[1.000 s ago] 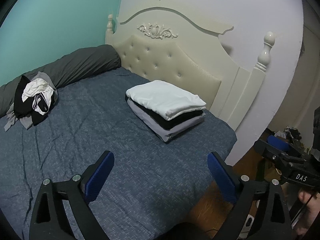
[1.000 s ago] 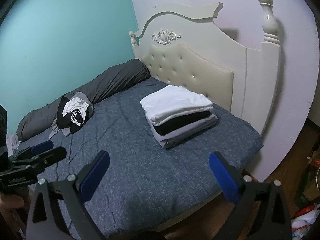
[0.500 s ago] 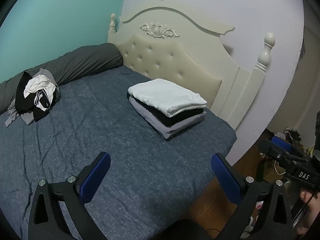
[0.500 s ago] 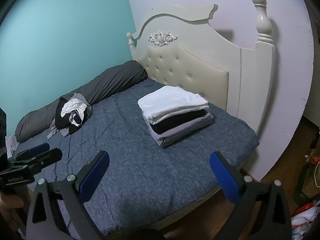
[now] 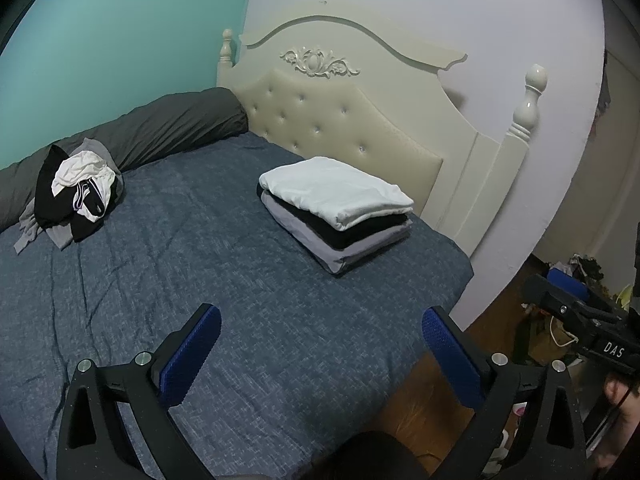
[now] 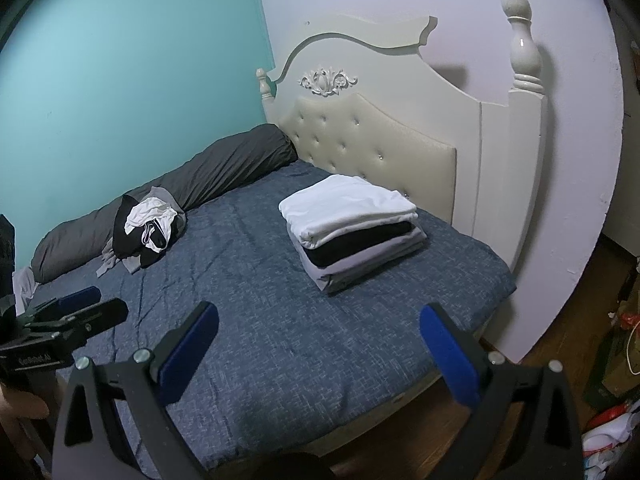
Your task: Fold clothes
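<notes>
Bed [image 5: 240, 320] foot cut off at frame edge, floor clutter [image 6: 616, 360] beside wall too dim to identify

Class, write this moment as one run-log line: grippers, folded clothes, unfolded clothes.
left gripper: open, empty | right gripper: open, empty | folded stack: by headboard | unfolded pile: against grey bolster

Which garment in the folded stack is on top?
The white one, uppermost in the folded stack near the headboard. A black piece sits under it and a light grey one at the bottom, on the blue bedspread.
</notes>
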Tool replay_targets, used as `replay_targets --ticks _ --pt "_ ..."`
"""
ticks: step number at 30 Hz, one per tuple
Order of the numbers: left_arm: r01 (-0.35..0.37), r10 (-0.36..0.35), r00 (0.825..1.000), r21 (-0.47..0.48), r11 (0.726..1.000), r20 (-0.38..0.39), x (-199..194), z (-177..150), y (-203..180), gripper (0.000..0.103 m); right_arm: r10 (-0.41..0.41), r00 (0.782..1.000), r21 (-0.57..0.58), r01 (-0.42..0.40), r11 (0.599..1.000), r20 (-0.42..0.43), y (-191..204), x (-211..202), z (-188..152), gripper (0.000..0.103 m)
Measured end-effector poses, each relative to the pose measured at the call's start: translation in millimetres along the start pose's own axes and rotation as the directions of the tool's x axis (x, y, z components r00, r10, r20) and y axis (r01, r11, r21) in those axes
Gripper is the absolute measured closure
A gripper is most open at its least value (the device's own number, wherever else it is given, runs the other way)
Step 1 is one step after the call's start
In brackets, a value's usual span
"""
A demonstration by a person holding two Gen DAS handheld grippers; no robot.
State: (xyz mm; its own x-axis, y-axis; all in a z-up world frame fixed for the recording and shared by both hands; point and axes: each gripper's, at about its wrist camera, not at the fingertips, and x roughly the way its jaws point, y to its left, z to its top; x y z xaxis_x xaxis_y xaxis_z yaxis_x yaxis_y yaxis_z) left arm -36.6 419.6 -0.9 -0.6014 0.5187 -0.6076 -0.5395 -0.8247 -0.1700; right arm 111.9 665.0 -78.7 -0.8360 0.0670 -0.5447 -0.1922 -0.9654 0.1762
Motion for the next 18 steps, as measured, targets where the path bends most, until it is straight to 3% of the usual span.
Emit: replay_targets --ticks 18 --pt "-0.001 0.001 1.000 0.002 1.000 0.000 -10.5 -4.1 -0.2 0.000 -0.005 1.000 -0.026 0.005 1.000 -0.001 8.3 -7.7 -3.2 0.002"
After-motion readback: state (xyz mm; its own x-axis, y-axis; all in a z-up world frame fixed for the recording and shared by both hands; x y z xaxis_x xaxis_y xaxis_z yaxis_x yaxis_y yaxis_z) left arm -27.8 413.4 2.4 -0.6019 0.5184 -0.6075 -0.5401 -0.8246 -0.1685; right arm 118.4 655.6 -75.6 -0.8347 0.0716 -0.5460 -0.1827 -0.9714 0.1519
